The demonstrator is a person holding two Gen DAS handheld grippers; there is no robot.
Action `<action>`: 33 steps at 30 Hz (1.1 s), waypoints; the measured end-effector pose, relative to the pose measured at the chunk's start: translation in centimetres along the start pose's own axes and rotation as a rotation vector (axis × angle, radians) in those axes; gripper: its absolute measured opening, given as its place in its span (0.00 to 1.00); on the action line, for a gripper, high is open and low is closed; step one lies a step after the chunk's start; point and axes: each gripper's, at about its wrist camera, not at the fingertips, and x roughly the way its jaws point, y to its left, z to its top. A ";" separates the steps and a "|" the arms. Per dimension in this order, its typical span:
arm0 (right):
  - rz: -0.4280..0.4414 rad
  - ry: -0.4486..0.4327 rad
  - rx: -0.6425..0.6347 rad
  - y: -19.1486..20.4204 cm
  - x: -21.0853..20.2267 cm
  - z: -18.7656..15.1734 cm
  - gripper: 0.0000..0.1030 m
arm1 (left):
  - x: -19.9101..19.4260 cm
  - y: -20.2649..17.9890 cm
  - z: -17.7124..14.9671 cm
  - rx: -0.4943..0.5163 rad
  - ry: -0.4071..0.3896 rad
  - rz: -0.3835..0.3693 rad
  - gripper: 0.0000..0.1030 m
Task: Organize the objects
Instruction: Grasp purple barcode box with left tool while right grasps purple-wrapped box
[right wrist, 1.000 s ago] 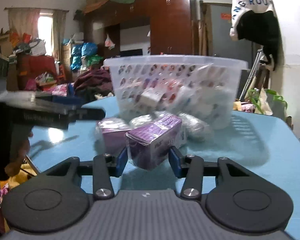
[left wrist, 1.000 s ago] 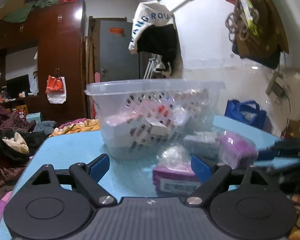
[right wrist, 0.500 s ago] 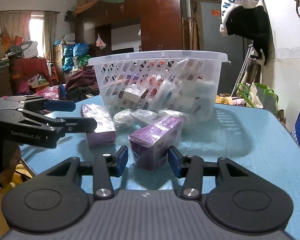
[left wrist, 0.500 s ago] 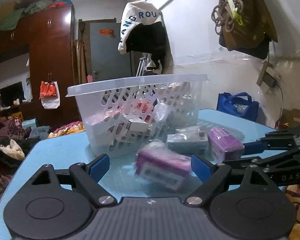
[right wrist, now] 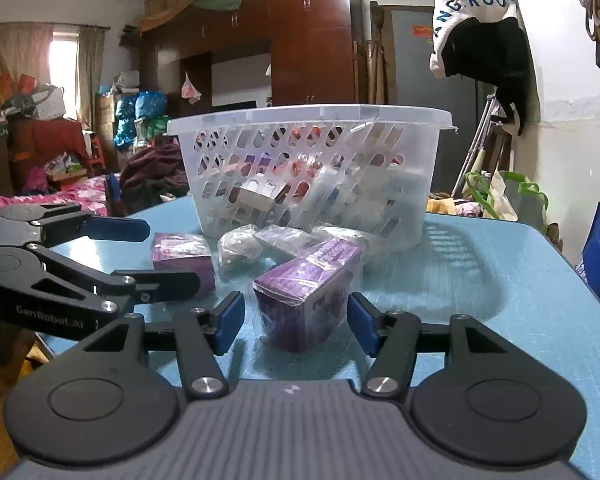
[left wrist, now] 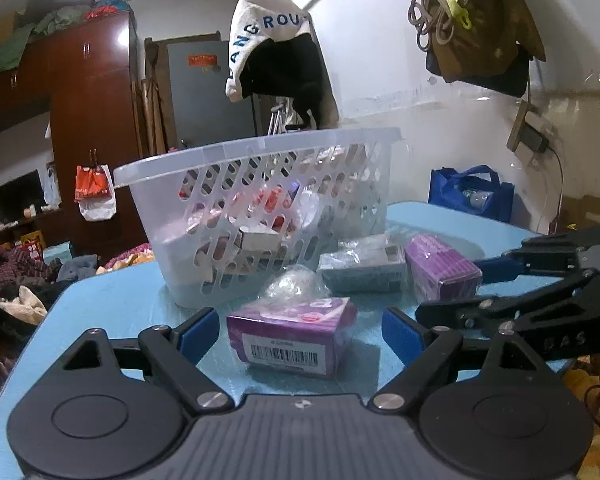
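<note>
A clear plastic basket [left wrist: 260, 152] holding several small packets stands on the blue table [left wrist: 116, 300]. My left gripper [left wrist: 300, 332] is open around a purple box with a barcode [left wrist: 292, 338]; neither pad touches it. In the right wrist view my right gripper [right wrist: 296, 322] straddles a second purple box [right wrist: 308, 292] standing on the table. Its jaws are opening and the pads have left the box's sides. That second box [left wrist: 440, 272] and the right gripper [left wrist: 468, 292] also show in the left wrist view. The left gripper [right wrist: 140, 254] reaches in from the left.
A grey wrapped box [left wrist: 360, 268] and a crumpled plastic packet [left wrist: 296, 284] lie in front of the basket [right wrist: 308, 120]. More wrapped packets [right wrist: 240, 248] sit beside the barcode box [right wrist: 182, 260]. The table edge [right wrist: 596, 304] runs along the right. Bags and clothes crowd the room behind.
The right jaws have spread away from the purple box they were pressing. The left gripper has shifted so the barcode box now sits centred between its fingers.
</note>
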 end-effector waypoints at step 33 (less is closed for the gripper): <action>-0.034 -0.058 -0.045 -0.2 -3.0 0.7 0.43 | -1.7 1.3 1.1 -0.060 -0.070 0.002 0.73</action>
